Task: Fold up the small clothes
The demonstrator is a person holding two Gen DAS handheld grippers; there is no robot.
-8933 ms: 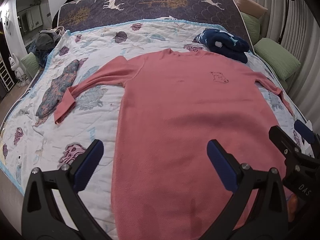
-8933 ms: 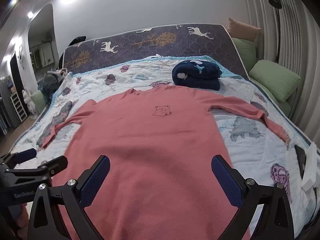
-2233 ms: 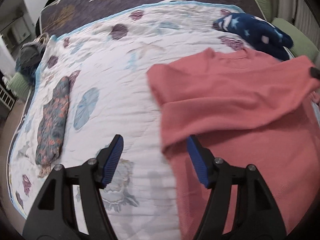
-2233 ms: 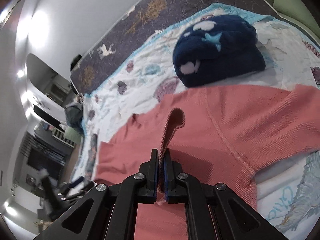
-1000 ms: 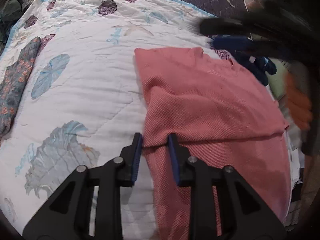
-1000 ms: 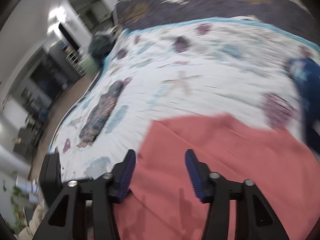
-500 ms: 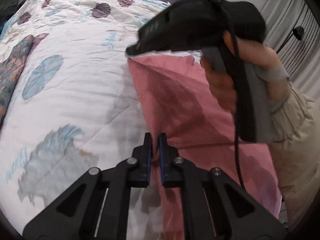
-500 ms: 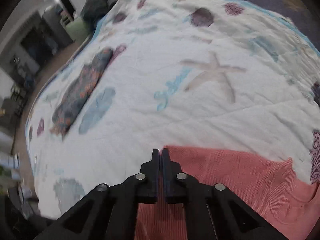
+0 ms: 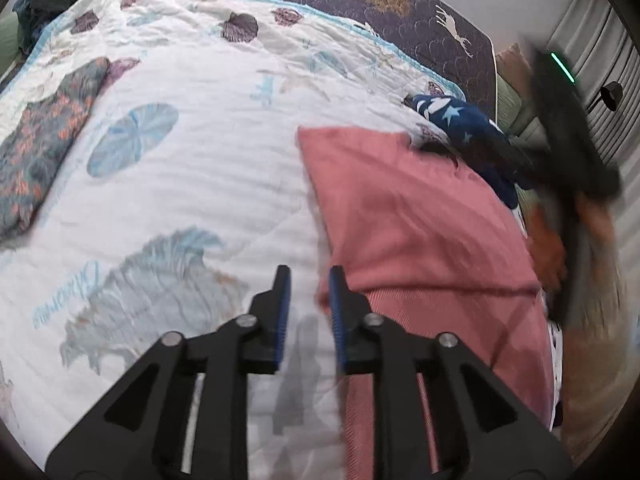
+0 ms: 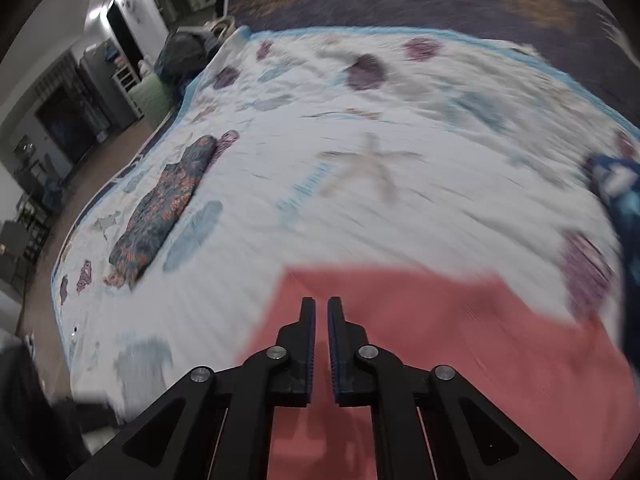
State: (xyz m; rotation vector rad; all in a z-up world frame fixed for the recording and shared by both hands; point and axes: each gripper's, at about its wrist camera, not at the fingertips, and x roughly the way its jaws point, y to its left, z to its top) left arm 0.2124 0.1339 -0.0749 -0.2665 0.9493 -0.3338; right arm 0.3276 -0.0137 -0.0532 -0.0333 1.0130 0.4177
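Both blurred: left claw (image 9: 309, 312) parted, right claw (image 10: 320, 334) barely parted, over pink garment (image 9: 420, 220).

right wrist view motion-blurred; pink shirt (image 10: 460, 344) cut off at bottom edge.

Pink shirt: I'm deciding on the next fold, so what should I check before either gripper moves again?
1. Left gripper free of cloth: ok, jaws slightly apart with nothing between them.
2. Right gripper free of cloth: ok, a narrow empty gap shows.
3. Pink shirt folded side lying flat: ok, its left edge runs straight on the quilt.
4. Right sleeve tucked in: cannot tell, that side is blurred and hidden.
5. Navy star blanket clear of the shirt: not ok, it sits against the collar corner.
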